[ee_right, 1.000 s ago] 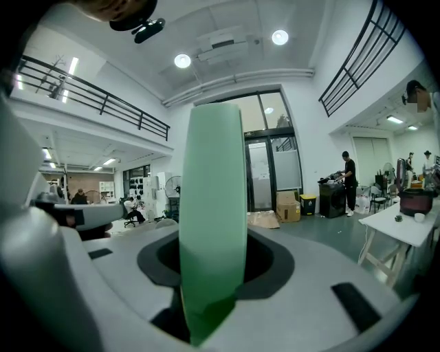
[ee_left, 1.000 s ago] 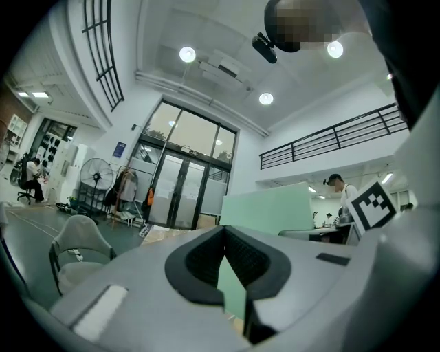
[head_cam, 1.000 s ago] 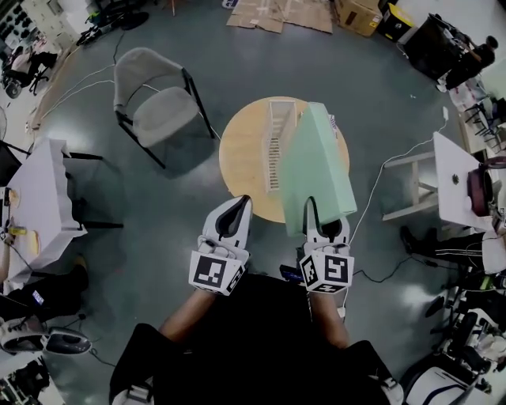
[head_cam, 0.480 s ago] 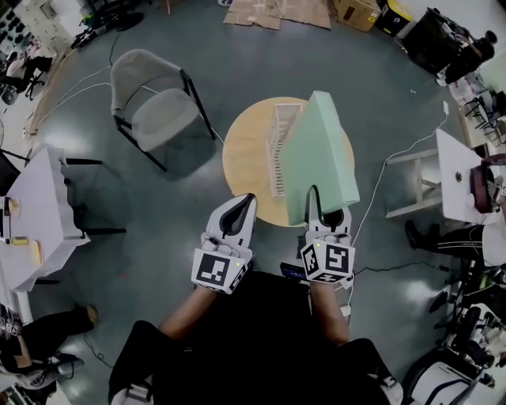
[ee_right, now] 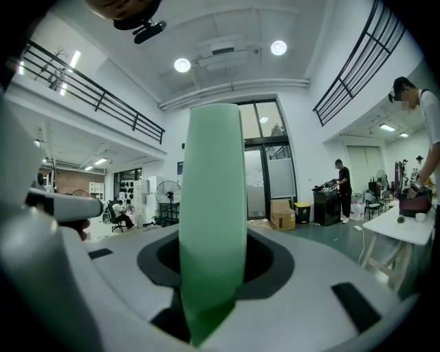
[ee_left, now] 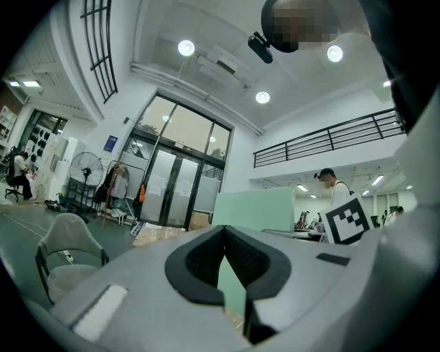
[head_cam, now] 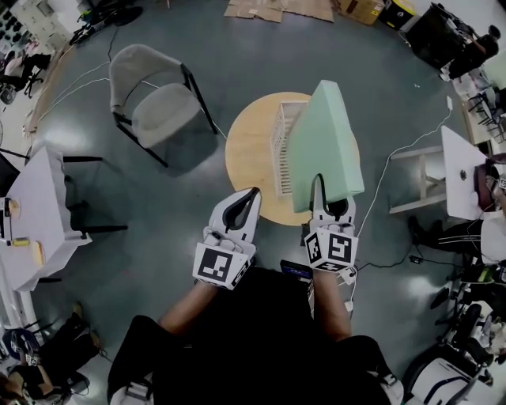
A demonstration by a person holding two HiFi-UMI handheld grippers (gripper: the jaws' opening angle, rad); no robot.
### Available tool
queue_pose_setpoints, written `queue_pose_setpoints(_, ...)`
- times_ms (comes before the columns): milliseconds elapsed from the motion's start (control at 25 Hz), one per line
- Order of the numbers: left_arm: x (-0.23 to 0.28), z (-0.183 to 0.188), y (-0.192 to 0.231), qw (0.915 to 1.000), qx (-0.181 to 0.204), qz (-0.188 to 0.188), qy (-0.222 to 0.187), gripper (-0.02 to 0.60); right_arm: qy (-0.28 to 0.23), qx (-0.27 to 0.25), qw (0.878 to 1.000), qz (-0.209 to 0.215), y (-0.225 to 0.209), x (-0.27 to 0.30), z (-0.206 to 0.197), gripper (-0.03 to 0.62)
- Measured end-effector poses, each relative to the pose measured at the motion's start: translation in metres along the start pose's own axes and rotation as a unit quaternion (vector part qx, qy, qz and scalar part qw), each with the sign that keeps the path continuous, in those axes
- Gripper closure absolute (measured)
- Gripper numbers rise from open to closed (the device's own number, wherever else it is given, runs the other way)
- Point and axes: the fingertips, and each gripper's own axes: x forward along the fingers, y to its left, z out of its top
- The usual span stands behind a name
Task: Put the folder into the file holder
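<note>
- Head view: a person holds a claw in each hand over a dark floor, and both point away toward a round tabletop [head_cam: 247, 162] of pale wood.
- The right claw [head_cam: 319, 198] pinches the pale green folder [head_cam: 324, 142] at its near bottom edge.
- The folder stands on edge, rising up and away from the claw over the right part of the round tabletop.
- Right gripper view: the folder's thin edge [ee_right: 212, 206] fills the gap between the 2 jaws, and both pads press against it.
- The left claw [head_cam: 251, 196] carries nothing, and its 2 jaws are pressed together at the tips.
- Left gripper view: the tips meet in a point, and a sliver of the green folder [ee_left: 254, 210] shows through the small gap beneath them, well beyond the jaws.
- The white slatted file holder [head_cam: 282, 146] stands on the round tabletop, just left of the folder in the head view.
- The folder hides the holder's right side. It seems to be outside the holder, but whether the 2 touch cannot be told from here.
- A grey chair [head_cam: 154, 107] with a black frame stands on the floor left of the round tabletop.
- A white tabletop [head_cam: 39, 213] sits at the left edge of the head view.
- Flattened cardboard [head_cam: 277, 9] lies on the floor at the top.
</note>
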Motion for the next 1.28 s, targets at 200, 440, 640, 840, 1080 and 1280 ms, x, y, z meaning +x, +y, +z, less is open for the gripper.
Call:
queue_pose_setpoints(200, 0.006, -0.002, 0.007, 1.0000, -0.002, -0.001, 0.001, 0.578, -0.014, -0.003, 1.000, 0.005, 0.002, 0.013, -0.003, 0.448)
queue_pose_setpoints(440, 0.010, -0.005, 0.005, 1.0000, -0.006, -0.007, 0.002, 0.578, -0.034, -0.012, 0.999, 0.017, 0.007, 0.025, -0.008, 0.450)
queue_pose_setpoints(640, 0.014, -0.008, 0.004, 0.9999, -0.008, -0.010, 0.005, 0.578, -0.040, -0.010, 0.999, 0.017, 0.005, 0.032, -0.016, 0.450)
queue_pose_setpoints(840, 0.017, -0.008, 0.007, 0.9999, -0.008, -0.008, 0.006, 0.578, -0.045, -0.010, 0.999, 0.018, 0.005, 0.041, -0.021, 0.450)
queue_pose_setpoints(1080, 0.018, -0.011, 0.008, 0.9999, -0.007, -0.007, 0.008, 0.578, -0.051, -0.005, 0.998, 0.024, 0.007, 0.049, -0.032, 0.448)
queue_pose_setpoints(1280, 0.018, -0.012, 0.008, 0.9999, -0.009, -0.005, 0.010, 0.578, -0.057, -0.018, 0.998, 0.029, 0.008, 0.052, -0.041, 0.448)
